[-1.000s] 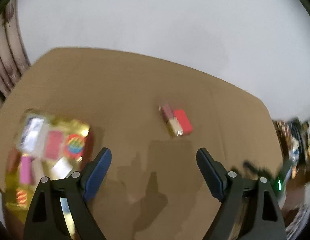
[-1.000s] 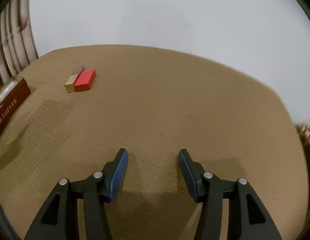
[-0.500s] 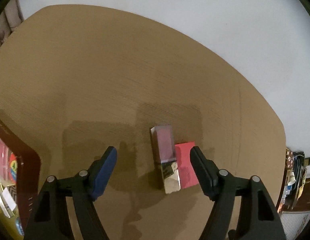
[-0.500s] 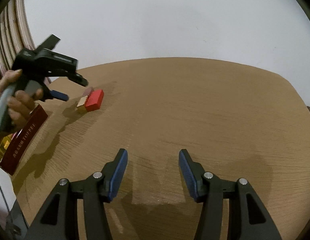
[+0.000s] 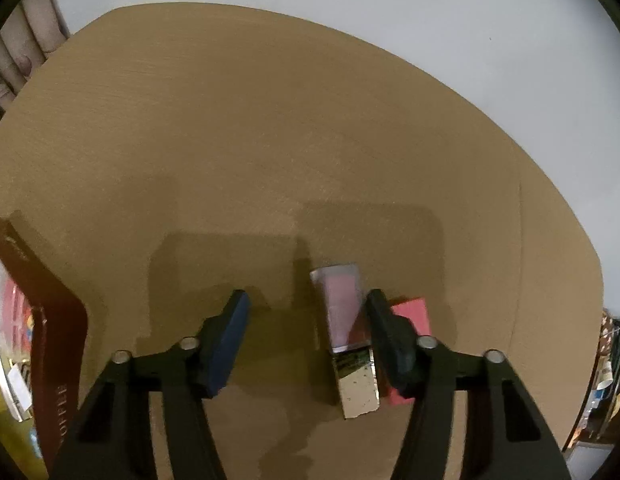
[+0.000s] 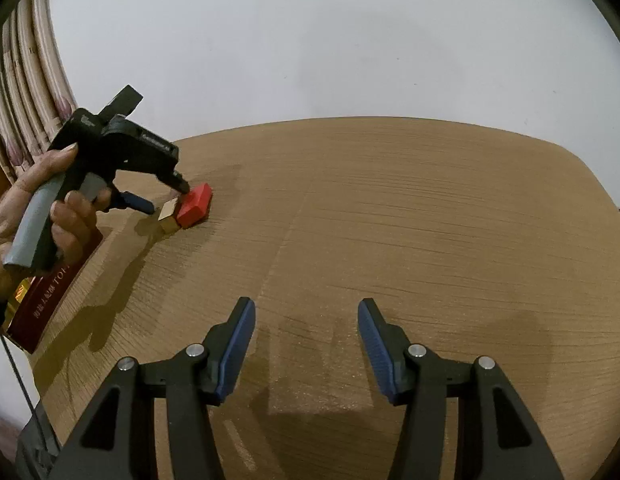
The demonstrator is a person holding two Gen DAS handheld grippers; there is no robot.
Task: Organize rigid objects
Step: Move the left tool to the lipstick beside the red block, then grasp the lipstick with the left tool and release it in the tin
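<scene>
A small box with a pink top and a gold mirror end (image 5: 346,336) lies on the wooden table (image 5: 269,140), side by side with a red box (image 5: 410,312). My left gripper (image 5: 305,332) is open and low over them; the pink-and-gold box lies between its fingers, close to the right finger, which stands between the two boxes. In the right wrist view the left gripper (image 6: 165,200) is at the far left with the gold end (image 6: 169,216) and the red box (image 6: 194,205) at its tips. My right gripper (image 6: 305,344) is open and empty above bare table.
A dark red carton with gold lettering (image 5: 49,340) stands at the table's left edge, with colourful packets behind it; it also shows in the right wrist view (image 6: 41,300). A white wall is behind the table. Curtains hang at the far left (image 6: 25,92).
My left gripper has swung from the carton to the two small boxes and come down, so the pink-and-gold box now lies between its open fingers. The right gripper has stayed open and tilted up slightly.
</scene>
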